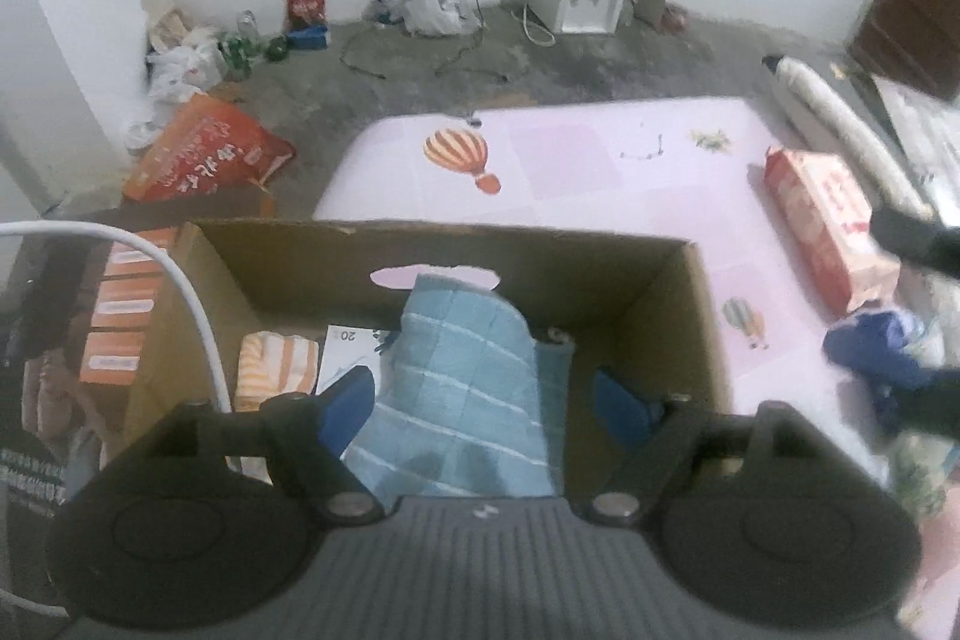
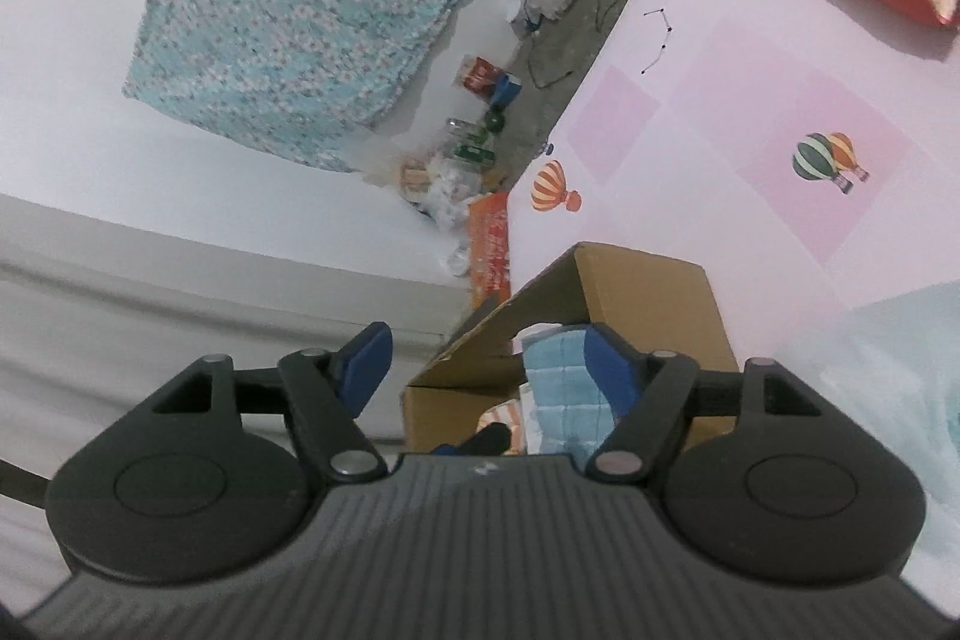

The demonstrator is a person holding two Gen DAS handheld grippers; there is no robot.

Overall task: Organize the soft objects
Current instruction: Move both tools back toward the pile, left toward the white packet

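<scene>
- Blue towel (image 1: 462,388) sits in the cardboard box (image 1: 690,304), draped up against the far wall, its top edge near the handle cutout; it lies loose, so it could slump or unfold.
- Left gripper (image 1: 480,400) hovers over the box, jaws spread wide, pinching nothing; the towel lies below between them. Risk: a pad snags the cloth on the way out and drags it back over the rim.
- Striped orange cloth (image 1: 276,364) lies beside the towel in the box, left side; the white cable (image 1: 198,316) hangs just over it and could catch.
- Right gripper (image 2: 492,370) also has jaws spread, empty; it looks tilted across the box from the side. Risk: bumping the box wall and shoving the box along the pink surface (image 2: 750,112).
- Dark blue cloth (image 1: 870,346) lies on the surface right of the box, probably next up; a black gripper part crosses it in the left view, exact contact unclear.
- Red-and-white wipes pack (image 1: 822,220) lies further out; crinkly wrapper, could slip if pinched shallow.
</scene>
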